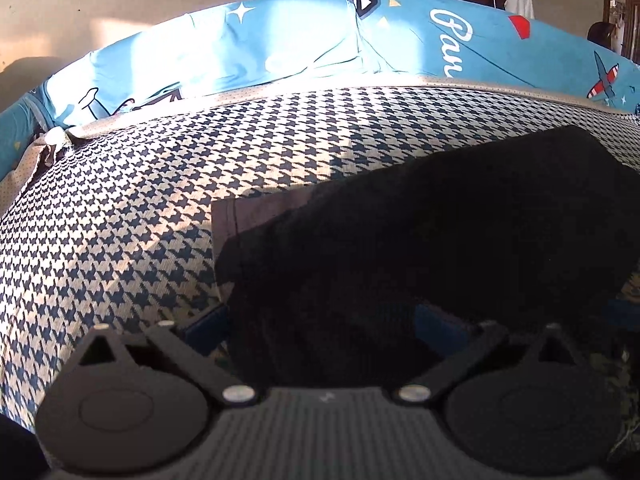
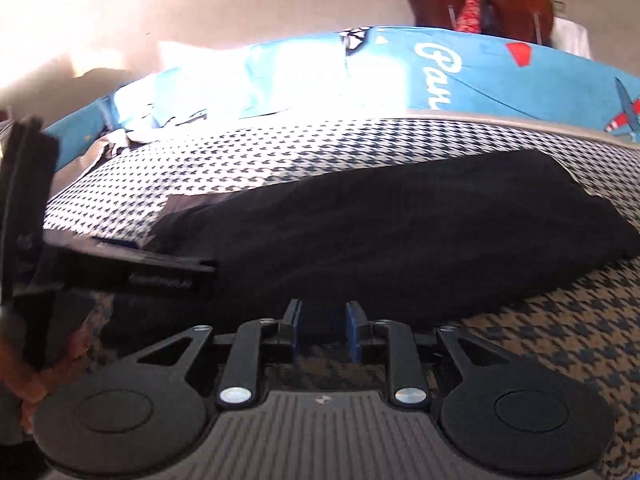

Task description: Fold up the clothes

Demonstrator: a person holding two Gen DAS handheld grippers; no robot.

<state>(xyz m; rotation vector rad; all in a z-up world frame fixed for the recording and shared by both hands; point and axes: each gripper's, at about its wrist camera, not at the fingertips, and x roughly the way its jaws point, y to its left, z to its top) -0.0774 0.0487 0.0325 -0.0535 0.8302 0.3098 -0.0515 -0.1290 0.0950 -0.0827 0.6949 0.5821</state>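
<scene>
Houndstooth bed cover [image 1: 120, 208] w/ black garment [image 2: 380, 232] lying bunched on it. Looks soft, light, floppy; best taken at corners/hem. Left gripper [image 1: 320, 320] wide apart, garment between, grip unclear. Right gripper [image 2: 322, 320] slightly open, empty.

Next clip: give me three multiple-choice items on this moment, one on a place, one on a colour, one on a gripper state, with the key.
1. Where does the garment lie?
A. on the houndstooth cover
B. on the floor
C. on a chair

2. What colour is the garment?
A. red
B. black
C. white

3. How does the right gripper stand?
A. wide open, far from the cloth
B. out of view
C. fingers narrowly parted at the garment's near edge

Key: 1 A, the patterned cover shows around it in both views. 2 B, it is uniformly dark. 3 C, a small gap shows between the blue pads, just before the cloth.
</scene>
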